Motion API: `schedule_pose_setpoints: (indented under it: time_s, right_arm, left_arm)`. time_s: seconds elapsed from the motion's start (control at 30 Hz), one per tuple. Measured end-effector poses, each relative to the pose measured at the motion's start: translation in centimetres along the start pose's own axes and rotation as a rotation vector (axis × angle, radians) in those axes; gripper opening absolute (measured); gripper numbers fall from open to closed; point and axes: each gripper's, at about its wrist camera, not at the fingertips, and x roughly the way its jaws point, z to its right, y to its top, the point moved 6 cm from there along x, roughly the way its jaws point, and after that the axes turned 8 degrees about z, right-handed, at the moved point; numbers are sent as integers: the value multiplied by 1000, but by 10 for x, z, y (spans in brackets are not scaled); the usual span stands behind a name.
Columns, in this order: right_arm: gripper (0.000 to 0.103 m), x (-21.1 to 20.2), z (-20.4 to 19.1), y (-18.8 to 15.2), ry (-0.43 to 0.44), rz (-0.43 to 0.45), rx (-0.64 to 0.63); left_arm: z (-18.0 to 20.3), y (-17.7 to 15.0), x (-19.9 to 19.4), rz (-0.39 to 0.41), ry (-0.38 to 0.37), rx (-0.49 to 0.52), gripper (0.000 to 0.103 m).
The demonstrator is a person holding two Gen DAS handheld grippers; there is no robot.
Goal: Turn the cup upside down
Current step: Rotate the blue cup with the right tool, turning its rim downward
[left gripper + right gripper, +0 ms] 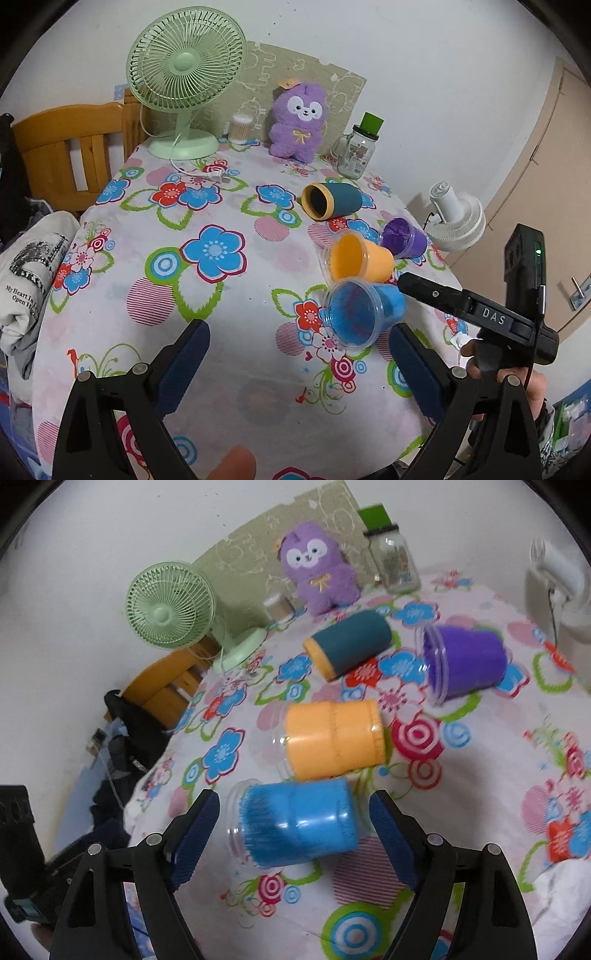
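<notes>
Several cups lie on their sides on the flowered tablecloth. The blue cup is nearest, then the orange cup, the purple cup and the teal cup with an orange rim. My right gripper is open, its jaws either side of the blue cup without touching it; it shows in the left wrist view just right of that cup. My left gripper is open and empty, low over the cloth, left of the blue cup.
At the back stand a green fan with its white cable, a cotton swab jar, a purple plush toy and a glass jar with a green top. A white fan sits beyond the table's right edge. A wooden chair is at the left.
</notes>
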Motion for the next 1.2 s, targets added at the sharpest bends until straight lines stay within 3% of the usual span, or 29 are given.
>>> schedule_pose_setpoints:
  time_s: [0.07, 0.43, 0.63, 0.77, 0.9, 1.03, 1.13, 1.2]
  right_arm:
    - [85, -2, 3, -2, -51, -14, 0]
    - [85, 13, 34, -25, -84, 20, 570]
    - [85, 17, 28, -18, -88, 56, 601]
    - [79, 25, 22, -21, -70, 27, 599]
    - [79, 25, 34, -36, -142, 5, 650]
    - [79, 27, 29, -36, -135, 18, 640]
    - [68, 33, 25, -34, -114, 16, 629]
    - [67, 38, 23, -33, -95, 6, 637]
  left_arm:
    - [2, 0, 1, 5, 13, 8, 99]
    - [9, -1, 6, 21, 13, 42, 99]
    - [6, -1, 6, 21, 4, 25, 99]
    - [7, -2, 7, 17, -2, 28, 99]
    - [5, -1, 6, 26, 0, 25, 99]
    - [3, -1, 8, 23, -1, 6, 99]
    - [8, -2, 9, 15, -10, 20, 99]
    - [12, -3, 11, -2, -27, 33, 99]
